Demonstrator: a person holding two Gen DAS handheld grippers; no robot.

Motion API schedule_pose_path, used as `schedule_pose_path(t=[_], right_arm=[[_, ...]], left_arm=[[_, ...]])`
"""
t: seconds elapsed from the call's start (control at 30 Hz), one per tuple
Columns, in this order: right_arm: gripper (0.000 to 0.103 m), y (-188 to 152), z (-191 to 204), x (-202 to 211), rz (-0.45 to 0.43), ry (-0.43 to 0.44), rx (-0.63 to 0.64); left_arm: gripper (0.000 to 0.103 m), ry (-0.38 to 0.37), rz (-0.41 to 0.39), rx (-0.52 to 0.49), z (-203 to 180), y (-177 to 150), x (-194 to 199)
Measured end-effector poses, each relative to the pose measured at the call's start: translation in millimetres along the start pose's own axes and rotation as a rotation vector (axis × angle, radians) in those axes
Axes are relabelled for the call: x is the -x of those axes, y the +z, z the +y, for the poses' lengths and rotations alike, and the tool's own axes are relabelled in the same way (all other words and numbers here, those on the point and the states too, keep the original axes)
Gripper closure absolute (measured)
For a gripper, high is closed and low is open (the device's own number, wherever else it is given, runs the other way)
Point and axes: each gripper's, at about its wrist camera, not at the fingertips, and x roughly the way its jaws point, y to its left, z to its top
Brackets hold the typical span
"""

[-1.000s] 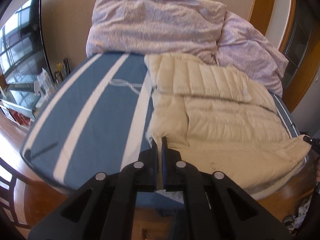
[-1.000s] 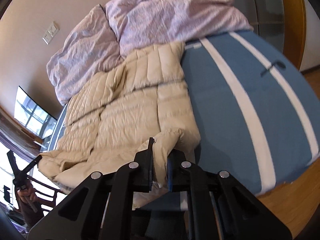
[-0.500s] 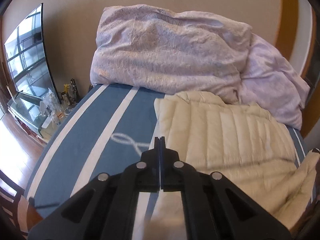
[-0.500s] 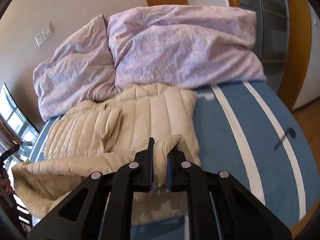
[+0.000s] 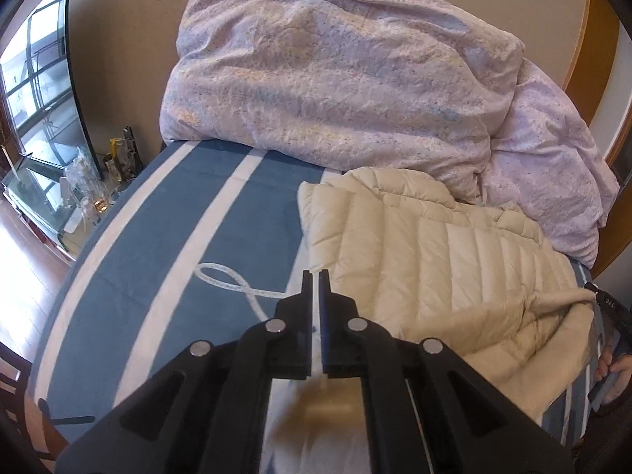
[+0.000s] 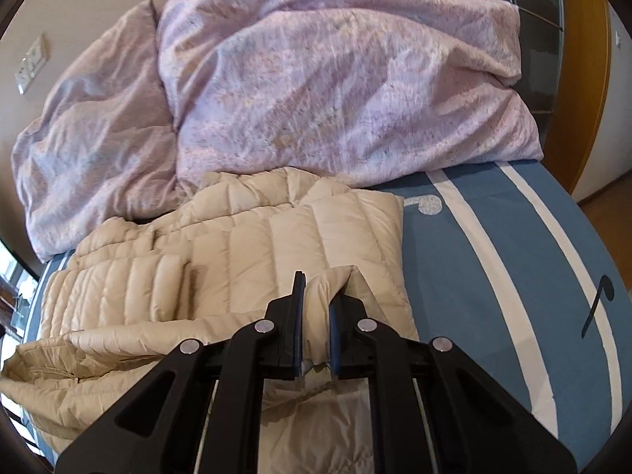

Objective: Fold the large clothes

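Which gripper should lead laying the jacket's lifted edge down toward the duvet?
Right. The right gripper is shut on a fold of the cream jacket. Whether the left gripper, nearly closed, holds fabric cannot be told.

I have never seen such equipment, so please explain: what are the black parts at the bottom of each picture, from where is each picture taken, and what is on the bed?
No robot here: a person holds a two-finger gripper in each hand, each with a camera looking along its fingers. One picture is from the left gripper, one from the right gripper. The black parts are the grippers.

On the blue striped bed lies a cream jacket, with a lilac duvet behind it. The right gripper is shut on a fold of the jacket. The left gripper's fingers are almost together; blurred cream fabric shows beneath it, but whether it grips it I cannot tell.
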Motion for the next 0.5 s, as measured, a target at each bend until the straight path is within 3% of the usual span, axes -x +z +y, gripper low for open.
schedule_pose_path(t=[0.17, 0.5], right_arm=[[0.093, -4.2, -9.7, -8.6, 0.023, -0.006, -0.041], [0.093, -6.1, -14.0, -13.1, 0.044, -0.007, -0.064]], left_arm=[[0.074, -0.017, 0.01, 0.004, 14.7, -6.8, 9.8], [0.064, -0.136, 0.093, 0.031, 33.3, -28.4, 11.2]])
